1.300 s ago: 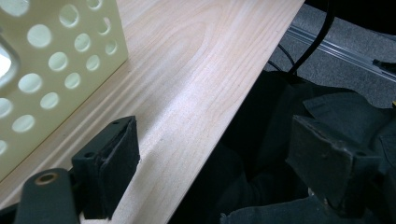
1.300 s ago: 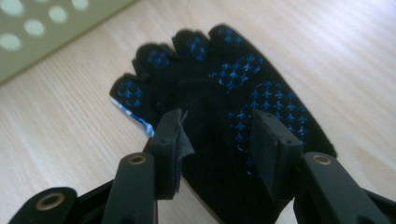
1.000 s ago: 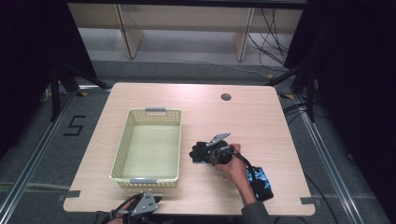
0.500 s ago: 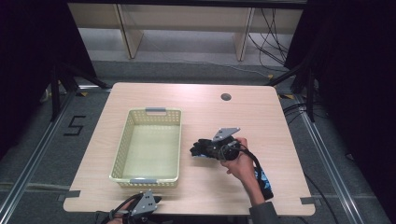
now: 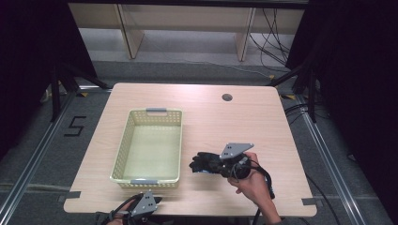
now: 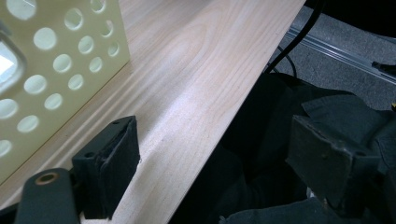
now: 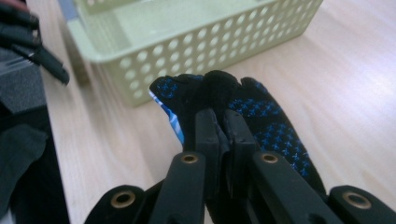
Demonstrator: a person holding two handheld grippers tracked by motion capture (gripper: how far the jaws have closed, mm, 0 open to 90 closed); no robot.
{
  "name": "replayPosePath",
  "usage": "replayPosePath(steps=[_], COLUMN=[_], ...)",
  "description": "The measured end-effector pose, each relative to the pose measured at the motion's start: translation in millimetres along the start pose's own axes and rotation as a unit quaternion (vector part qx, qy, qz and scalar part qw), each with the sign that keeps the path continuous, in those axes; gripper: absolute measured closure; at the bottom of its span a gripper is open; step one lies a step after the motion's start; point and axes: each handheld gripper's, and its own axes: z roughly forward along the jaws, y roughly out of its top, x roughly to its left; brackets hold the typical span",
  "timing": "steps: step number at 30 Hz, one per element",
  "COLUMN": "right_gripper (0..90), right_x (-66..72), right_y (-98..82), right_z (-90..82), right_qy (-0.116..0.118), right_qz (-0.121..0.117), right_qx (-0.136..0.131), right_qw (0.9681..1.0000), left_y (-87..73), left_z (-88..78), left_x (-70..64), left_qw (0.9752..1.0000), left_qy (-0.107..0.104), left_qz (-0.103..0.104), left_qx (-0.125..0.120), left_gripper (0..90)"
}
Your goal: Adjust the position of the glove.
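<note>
Pinching a black glove point(image 7: 243, 107) with blue dots, the right gripper point(image 5: 224, 164) holds it just above the table point(image 5: 263, 117), right of the basket point(image 5: 149, 145). Near the table's front edge, the left gripper point(image 6: 210, 168) has its jaws wide apart, holding nothing.

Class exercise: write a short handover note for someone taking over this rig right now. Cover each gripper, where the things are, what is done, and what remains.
Right gripper: jaws shut on the black glove with blue dots, held above the table, to the right of the basket.
Left gripper: jaws open, holding nothing, at the table's near edge.
Yellow basket: sits on the table's left half, nothing inside.
Done: glove picked up.
Left: probably carry the glove over the basket and release it inside.
</note>
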Motion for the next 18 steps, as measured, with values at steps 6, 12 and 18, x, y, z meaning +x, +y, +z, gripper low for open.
replayPosePath(steps=[6, 12, 18], right_gripper=[86.9, 86.9, 86.8], right_x=[10.1, 15.2, 21.5], right_y=[-17.9, -32.0, -43.1], right_z=[0.7, 1.7, 2.1], right_qy=[0.004, 0.005, 0.014], right_qz=[0.008, 0.016, 0.008], right_qx=[0.014, 0.020, 0.037], right_qw=[0.9999, 0.9997, 0.9992], left_y=[0.0, -0.1, -0.2], left_z=[0.2, 0.2, 0.4], left_x=[0.0, -0.8, -1.2], left_qw=[1.0000, 1.0000, 0.9999], left_qy=[-0.001, 0.001, 0.000], left_qz=[-0.001, -0.007, -0.010], left_qx=[-0.004, 0.000, -0.003], left_gripper=[16.2, 16.2, 16.2])
